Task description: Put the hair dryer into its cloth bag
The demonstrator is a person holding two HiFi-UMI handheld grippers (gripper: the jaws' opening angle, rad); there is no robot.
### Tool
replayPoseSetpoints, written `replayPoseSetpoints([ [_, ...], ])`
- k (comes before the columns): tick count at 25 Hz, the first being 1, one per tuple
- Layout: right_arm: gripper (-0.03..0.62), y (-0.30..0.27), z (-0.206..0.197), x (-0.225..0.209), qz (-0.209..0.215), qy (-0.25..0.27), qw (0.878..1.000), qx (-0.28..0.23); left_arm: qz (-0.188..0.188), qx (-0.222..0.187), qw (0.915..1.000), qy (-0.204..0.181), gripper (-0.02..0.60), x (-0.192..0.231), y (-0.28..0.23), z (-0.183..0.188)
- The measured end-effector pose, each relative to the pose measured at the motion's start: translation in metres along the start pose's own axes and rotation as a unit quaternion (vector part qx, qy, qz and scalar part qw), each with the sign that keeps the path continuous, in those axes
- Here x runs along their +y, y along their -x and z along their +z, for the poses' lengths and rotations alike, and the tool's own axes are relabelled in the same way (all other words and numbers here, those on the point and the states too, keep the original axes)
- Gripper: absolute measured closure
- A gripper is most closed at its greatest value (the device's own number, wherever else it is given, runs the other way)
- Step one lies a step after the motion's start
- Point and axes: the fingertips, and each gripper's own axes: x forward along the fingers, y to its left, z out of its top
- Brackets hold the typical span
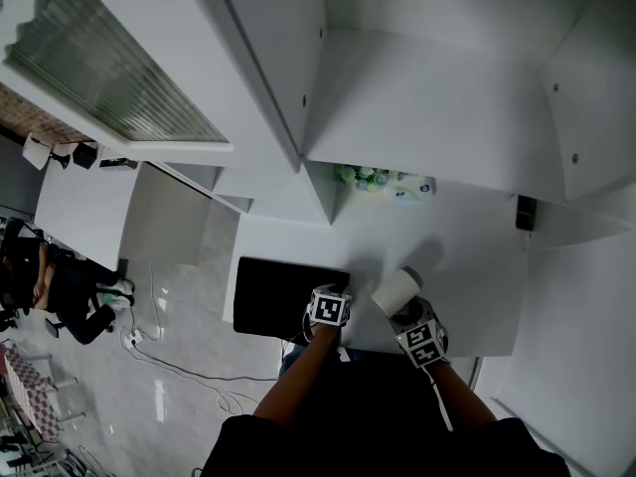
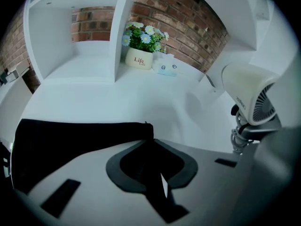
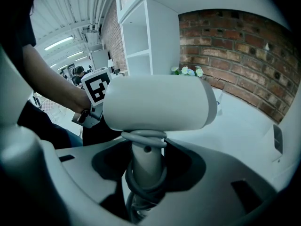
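Observation:
The black cloth bag (image 1: 283,296) lies flat on the white table (image 1: 467,266) near its front edge. My left gripper (image 1: 329,306) is at the bag's right end. In the left gripper view the bag (image 2: 70,142) stretches to the left, and its right corner runs in between the jaws of that gripper (image 2: 151,163), which pinch the cloth. The cream hair dryer (image 1: 397,291) is held upright to the right of the bag, above the table. My right gripper (image 3: 143,168) is shut on its handle, with the cord wound round it. The dryer's barrel (image 3: 157,102) points left towards the other gripper, and the dryer (image 2: 247,95) also shows in the left gripper view.
A pot of flowers (image 2: 139,59) and a small white packet (image 2: 167,68) stand at the back of the table under white shelf compartments (image 1: 437,97). A brick wall (image 2: 188,22) is behind. A socket (image 1: 525,213) sits at the right. People (image 1: 50,281) sit far to the left.

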Motion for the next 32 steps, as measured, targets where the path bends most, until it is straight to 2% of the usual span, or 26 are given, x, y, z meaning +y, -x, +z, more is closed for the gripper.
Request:
replayPoseSetpoints([
  [2, 0.378, -0.001, -0.001, 0.001, 0.002, 0.000, 1.000, 0.002, -0.006, -0.005, 0.9999, 0.011, 0.544, 0.000, 0.000, 0.000],
  [5, 0.378, -0.003, -0.001, 0.005, 0.006, 0.004, 1.000, 0.009, -0.015, -0.008, 0.9997, 0.018, 0.551, -0.001, 0.005, 0.000],
  [14, 0.378, -0.017, 0.001, 0.024, 0.025, 0.032, 0.999, 0.034, -0.040, -0.017, 0.9991, 0.000, 0.551, -0.007, 0.035, 0.008],
  [19, 0.378, -0.026, 0.000, 0.038, 0.011, 0.098, 0.994, 0.053, -0.068, -0.025, 0.9973, -0.012, 0.551, -0.012, 0.053, 0.010],
  [21, 0.378, -0.029, 0.000, 0.043, 0.010, 0.109, 0.992, 0.057, -0.078, -0.025, 0.9963, -0.024, 0.551, -0.014, 0.062, 0.011],
  [32, 0.378, -0.046, -0.015, 0.076, -0.016, 0.088, 0.990, 0.113, -0.131, -0.017, 0.9907, -0.032, 0.551, -0.020, 0.093, 0.012],
])
